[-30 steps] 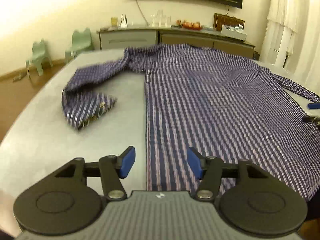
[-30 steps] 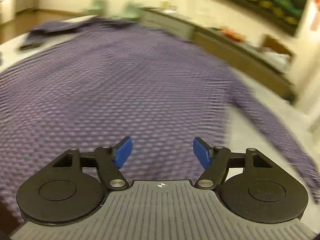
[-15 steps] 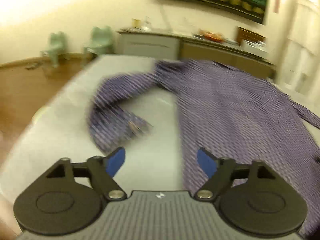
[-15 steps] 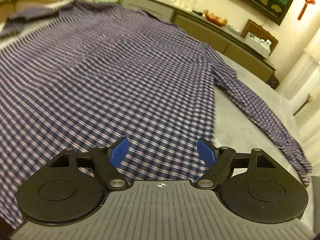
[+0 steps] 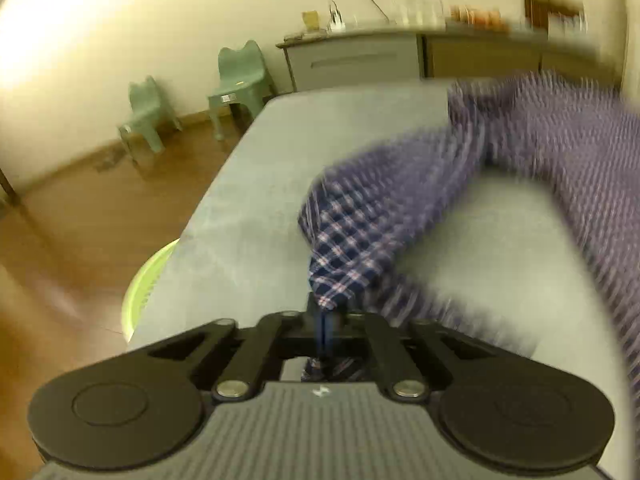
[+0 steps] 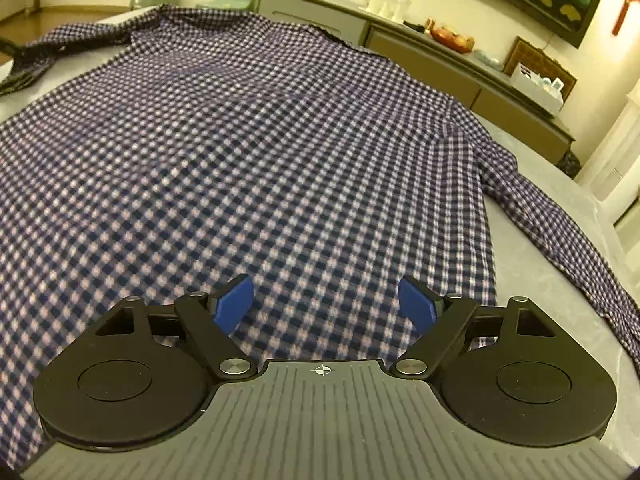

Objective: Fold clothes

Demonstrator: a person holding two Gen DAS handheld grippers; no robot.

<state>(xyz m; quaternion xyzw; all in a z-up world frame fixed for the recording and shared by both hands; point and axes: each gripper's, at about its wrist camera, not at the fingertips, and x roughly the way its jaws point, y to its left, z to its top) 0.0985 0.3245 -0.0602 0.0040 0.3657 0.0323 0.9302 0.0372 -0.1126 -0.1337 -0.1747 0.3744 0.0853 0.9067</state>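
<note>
A blue and white checked shirt [image 6: 256, 136] lies spread flat on a grey table [image 5: 260, 184]. My left gripper [image 5: 326, 322] is shut on the cuff end of the shirt's left sleeve [image 5: 352, 240], which runs blurred away toward the body of the shirt [image 5: 580, 136]. My right gripper [image 6: 324, 306] is open and empty, low over the shirt near its hem. The right sleeve [image 6: 568, 224] lies stretched out on the table to the right. The left gripper and the held sleeve show at the far left of the right wrist view [image 6: 20, 64].
A green basket [image 5: 144, 284] sits on the wood floor beside the table's left edge. Two small green chairs [image 5: 240, 80] stand by the wall. A long sideboard [image 6: 440, 56] with bottles and boxes runs behind the table. The table edge [image 6: 600, 216] is near the right sleeve.
My left gripper has moved left to the sleeve cuff and shut on it. My right gripper has stayed open over the shirt and shifted only slightly.
</note>
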